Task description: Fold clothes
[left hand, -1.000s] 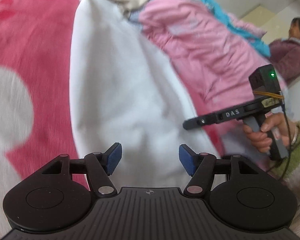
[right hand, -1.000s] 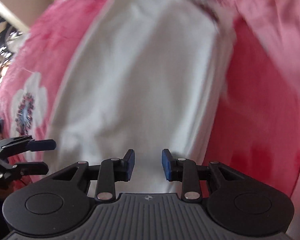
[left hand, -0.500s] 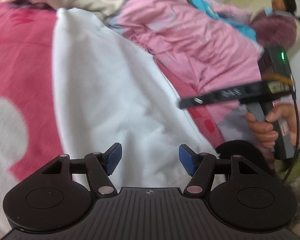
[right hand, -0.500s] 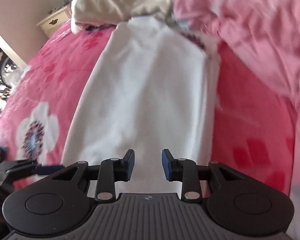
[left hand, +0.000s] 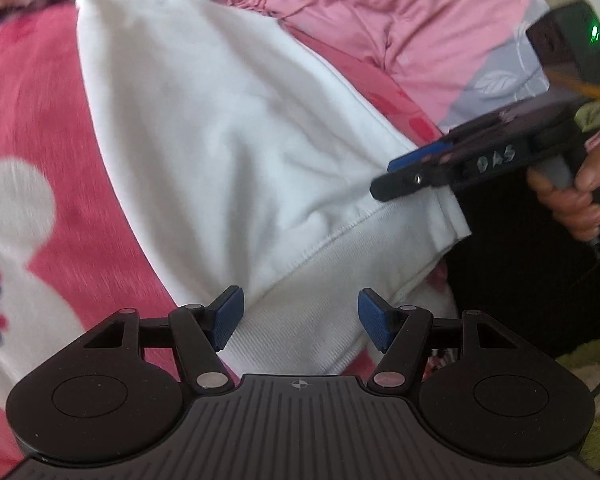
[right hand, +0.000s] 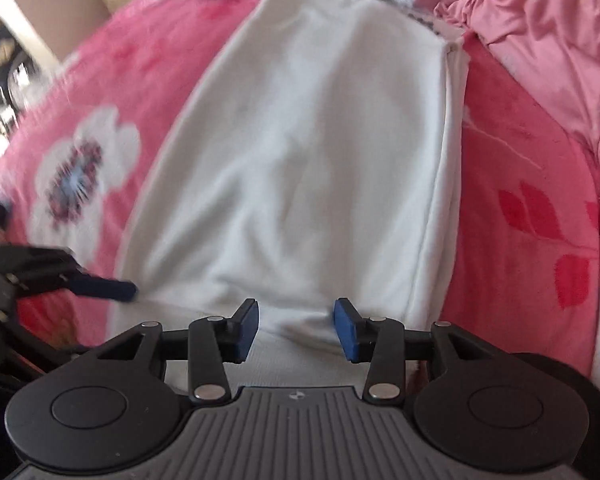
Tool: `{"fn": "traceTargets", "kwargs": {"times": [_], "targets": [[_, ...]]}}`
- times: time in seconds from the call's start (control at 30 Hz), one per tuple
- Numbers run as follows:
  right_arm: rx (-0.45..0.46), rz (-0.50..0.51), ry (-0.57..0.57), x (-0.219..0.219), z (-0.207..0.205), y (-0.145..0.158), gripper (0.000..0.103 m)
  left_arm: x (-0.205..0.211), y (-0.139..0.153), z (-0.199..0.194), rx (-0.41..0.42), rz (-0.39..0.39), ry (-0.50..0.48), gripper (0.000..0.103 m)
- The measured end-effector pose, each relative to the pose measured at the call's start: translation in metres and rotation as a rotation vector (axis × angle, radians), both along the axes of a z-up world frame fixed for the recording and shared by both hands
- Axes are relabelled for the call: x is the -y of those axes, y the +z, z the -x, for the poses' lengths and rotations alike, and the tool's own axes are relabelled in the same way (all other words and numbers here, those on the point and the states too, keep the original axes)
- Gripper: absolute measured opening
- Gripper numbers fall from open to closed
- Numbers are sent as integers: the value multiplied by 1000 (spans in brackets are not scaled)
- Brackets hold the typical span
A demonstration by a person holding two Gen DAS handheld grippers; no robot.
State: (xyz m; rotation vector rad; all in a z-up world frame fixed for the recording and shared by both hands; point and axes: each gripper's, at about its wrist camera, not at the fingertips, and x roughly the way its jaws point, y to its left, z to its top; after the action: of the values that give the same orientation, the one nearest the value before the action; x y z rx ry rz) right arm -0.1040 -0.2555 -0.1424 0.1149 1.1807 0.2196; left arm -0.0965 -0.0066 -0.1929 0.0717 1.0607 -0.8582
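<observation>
Now we hover both claws over the white garment [right hand: 300, 152], spread lengthwise on the pink flowered blanket [right hand: 112, 92]. Our left gripper [left hand: 300, 316] is spread, empty, above its ribbed hem; our right gripper [right hand: 296, 328] is opening, nothing pinched.

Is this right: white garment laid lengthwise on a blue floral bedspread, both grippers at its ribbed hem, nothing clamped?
Wrong on colour only. The bedspread is pink with white flowers, as the right wrist view shows. The rest holds: the white garment lies lengthwise, the left gripper and right gripper are at its ribbed hem, the right's jaws opening, nothing clamped.
</observation>
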Motion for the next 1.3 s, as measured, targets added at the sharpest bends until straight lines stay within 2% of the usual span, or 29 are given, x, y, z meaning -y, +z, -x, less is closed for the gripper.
{"fn": "traceTargets", "kwargs": {"times": [0.1, 0.17, 0.3, 0.37, 0.53, 0.63, 0.83, 1.1, 1.13, 1.3], "targets": [[72, 4, -70, 1, -12, 4, 44, 8, 7, -9, 21, -13, 22, 64], [136, 50, -93, -4, -16, 4, 44, 11, 6, -20, 11, -24, 59, 64], [247, 263, -75, -29, -14, -8, 47, 5, -11, -26, -30, -89, 176, 64], [268, 302, -49, -38, -12, -15, 47, 1, -16, -22, -58, -81, 196, 64], [309, 250, -37, -45, -4, -13, 47, 9, -17, -18, -37, -106, 176, 66], [323, 225, -52, -42, 0, -11, 47, 10, -19, -20, -63, -109, 200, 69], [299, 130, -119, -28, 0, -15, 41, 16, -16, -21, -52, -149, 181, 71], [289, 53, -154, -16, -2, -21, 37, 8, -13, -24, -59, -129, 208, 71], [287, 38, -161, -13, -2, -22, 34, 7, -12, -24, -54, -132, 203, 71], [266, -43, -207, 1, -3, -28, 34, 5, -8, -25, -41, -147, 188, 71]]}}
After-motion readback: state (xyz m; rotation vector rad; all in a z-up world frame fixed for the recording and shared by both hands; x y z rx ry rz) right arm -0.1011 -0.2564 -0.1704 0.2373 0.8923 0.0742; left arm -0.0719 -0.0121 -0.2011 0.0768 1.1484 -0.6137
